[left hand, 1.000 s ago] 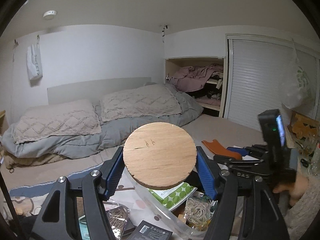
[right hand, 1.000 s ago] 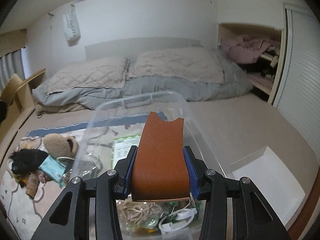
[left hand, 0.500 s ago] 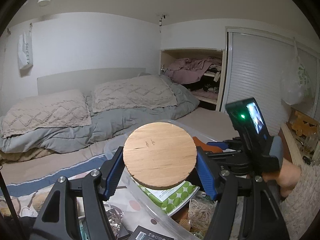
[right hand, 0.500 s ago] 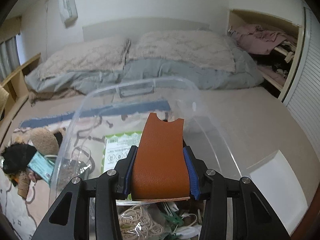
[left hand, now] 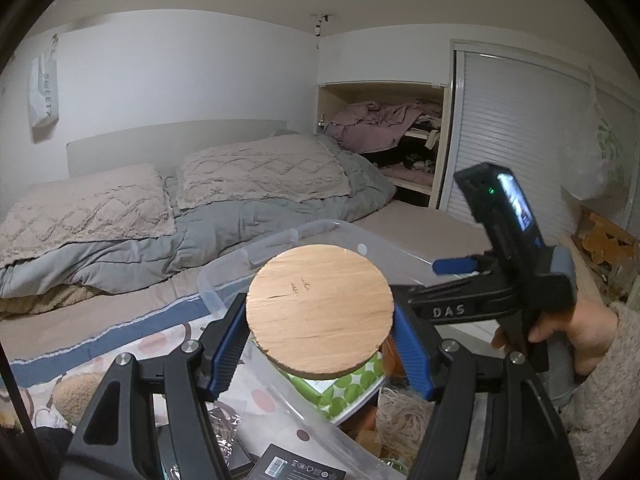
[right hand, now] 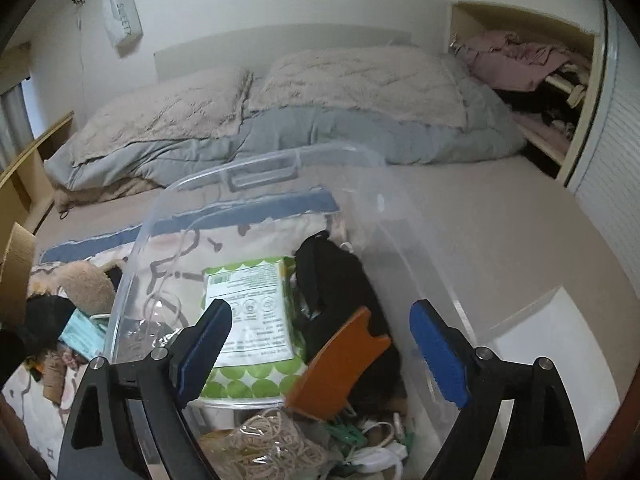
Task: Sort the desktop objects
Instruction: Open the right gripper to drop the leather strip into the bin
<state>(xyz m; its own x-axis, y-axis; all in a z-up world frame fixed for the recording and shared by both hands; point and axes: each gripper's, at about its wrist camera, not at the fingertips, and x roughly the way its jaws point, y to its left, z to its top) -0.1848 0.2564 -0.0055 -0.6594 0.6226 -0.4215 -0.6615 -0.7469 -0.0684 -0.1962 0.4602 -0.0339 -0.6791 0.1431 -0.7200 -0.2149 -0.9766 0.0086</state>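
The left gripper point(left hand: 320, 340) clenches a round pale wooden disc point(left hand: 319, 311) above the clear plastic storage bin point(right hand: 256, 168). The right gripper point(right hand: 320, 344) has just been opening; its blue jaws stand wide and bare. An orange leather card sleeve point(right hand: 340, 364) lies tilted inside the bin, against a black fabric bundle point(right hand: 332, 280) and beside a green-dotted packet point(right hand: 248, 320). The disc hides much of the bin's contents.

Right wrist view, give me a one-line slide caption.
Right gripper, jaws just opened, above the orange leather piece in the clear bin.

Two pillows point(right hand: 168, 120), one clear bin point(right hand: 260, 168), one wooden disc point(left hand: 319, 311), one orange piece point(right hand: 340, 364).
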